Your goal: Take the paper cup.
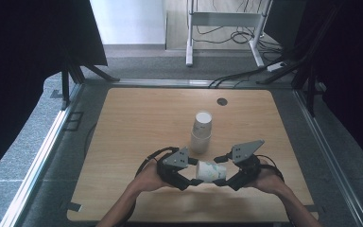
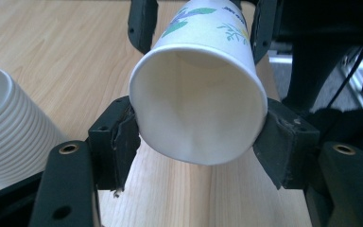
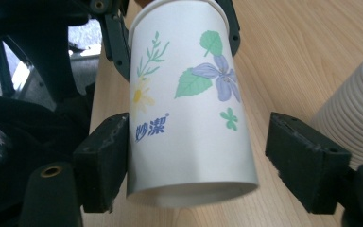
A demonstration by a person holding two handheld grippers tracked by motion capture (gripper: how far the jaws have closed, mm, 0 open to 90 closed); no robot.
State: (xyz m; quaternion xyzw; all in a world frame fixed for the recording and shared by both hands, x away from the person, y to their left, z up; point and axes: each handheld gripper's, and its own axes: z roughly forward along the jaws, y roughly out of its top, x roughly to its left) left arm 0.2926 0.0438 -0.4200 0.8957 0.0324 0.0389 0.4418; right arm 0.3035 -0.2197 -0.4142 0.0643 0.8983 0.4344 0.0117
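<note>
From the high view, a paper cup (image 1: 211, 170) lies on its side above the near part of the wooden table (image 1: 137, 118), held between the two grippers. The stack of cups (image 1: 201, 132) stands upright just beyond it, toward the middle of the table, apart from the held cup. The left gripper (image 1: 190, 178) comes at the cup's open end from the left, the right gripper (image 1: 220, 179) at its base from the right, each in a hand (image 1: 147, 178). A small dark round mark (image 1: 222, 101) sits on the table well beyond the stack.

In the left gripper view the cup (image 2: 198, 101) points its open mouth at the camera. Both pads press on the rim, one on each side, and the rim is squeezed slightly out of round, so this gripper is closed on the cup. The right gripper's jaws show beyond, beside the cup's far end. The stack of cups (image 2: 9, 132) stands at the left edge, near the cup but not touching it.

In the right gripper view the cup (image 3: 189, 109), printed with leaves and flowers, shows its base toward the camera. The left pad touches the cup's side near the base; the right pad stands off from it with bare table between, so the jaws are parted and do not clamp the cup. The stack of cups (image 3: 354, 118) stands at the right edge
</note>
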